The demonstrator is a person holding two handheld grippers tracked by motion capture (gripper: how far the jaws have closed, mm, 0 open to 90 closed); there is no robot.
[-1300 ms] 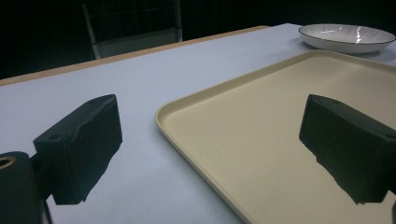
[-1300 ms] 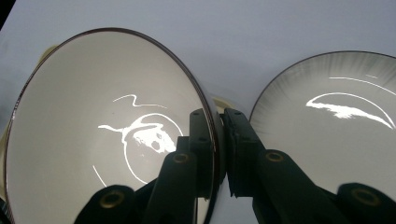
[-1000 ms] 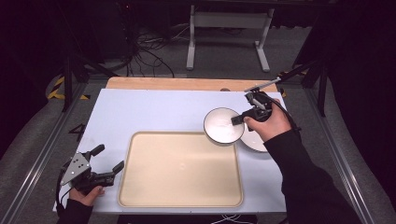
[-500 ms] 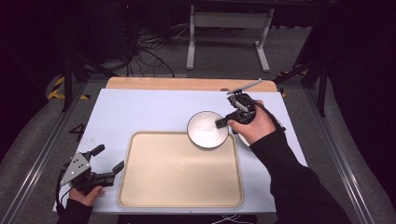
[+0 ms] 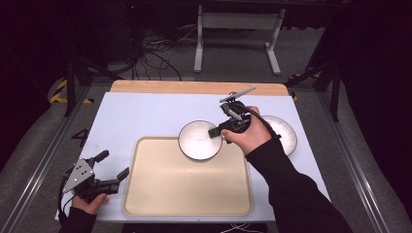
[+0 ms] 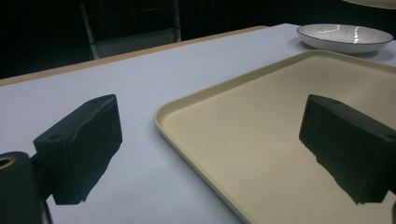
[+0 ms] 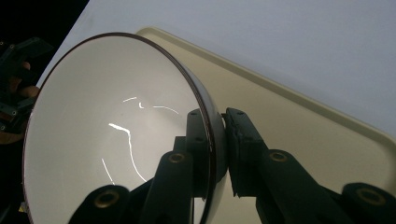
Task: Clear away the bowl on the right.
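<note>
Bowl hung clamped by its rim in the right claw, over the tray's upper edge at frame centre; left claw sat apart.

No text, label, brand, number or sign can be read on anything here.
</note>
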